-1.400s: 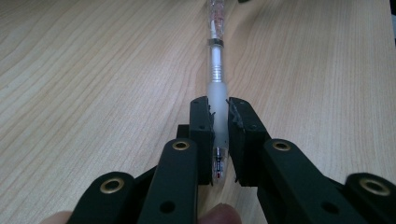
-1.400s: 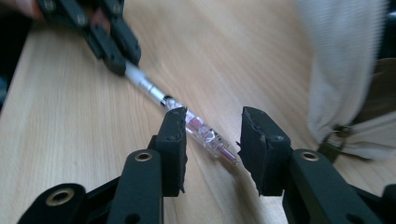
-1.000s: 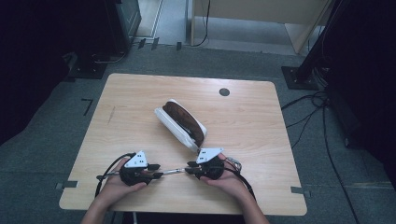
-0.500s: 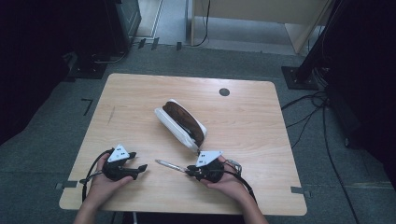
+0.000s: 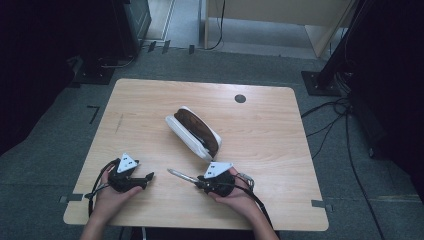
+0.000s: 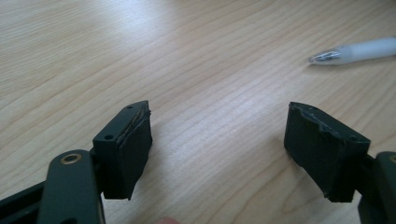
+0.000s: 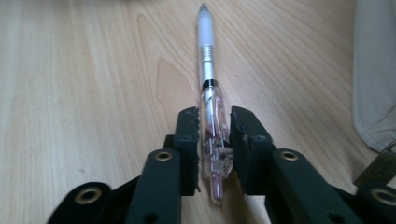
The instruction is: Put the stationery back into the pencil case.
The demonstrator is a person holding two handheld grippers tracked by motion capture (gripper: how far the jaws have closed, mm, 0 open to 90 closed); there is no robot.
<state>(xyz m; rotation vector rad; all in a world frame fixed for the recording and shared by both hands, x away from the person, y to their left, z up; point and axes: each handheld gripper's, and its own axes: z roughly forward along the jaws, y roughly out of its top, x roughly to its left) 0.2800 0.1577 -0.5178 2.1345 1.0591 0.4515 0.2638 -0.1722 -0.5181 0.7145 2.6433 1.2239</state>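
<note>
L gripper [image 5: 149,176] is being held low over the table [image 5: 150,105] near the front-left edge. Its jaws have just been opening and are standing wide apart w/ nothing between them, bare wood showing in the gap in the left gripper view. The pen [image 6: 355,50] tip is lying just beyond, apart from the L jaws.

Centre-right, the pen [image 5: 182,176] is being gripped by the R gripper [image 7: 215,135]: jaws are closed on the clear rear barrel, tip pointing away toward the L gripper. The pencil case [image 5: 194,132] is lying open behind it, mid-table, well apart from the pen tip.

Judged step: pen is being carried to the case by R alone. To be done well, the grip is best kept firm, pen kept roughly level, tip swung round toward the case mouth, and L kept clear of the path.
</note>
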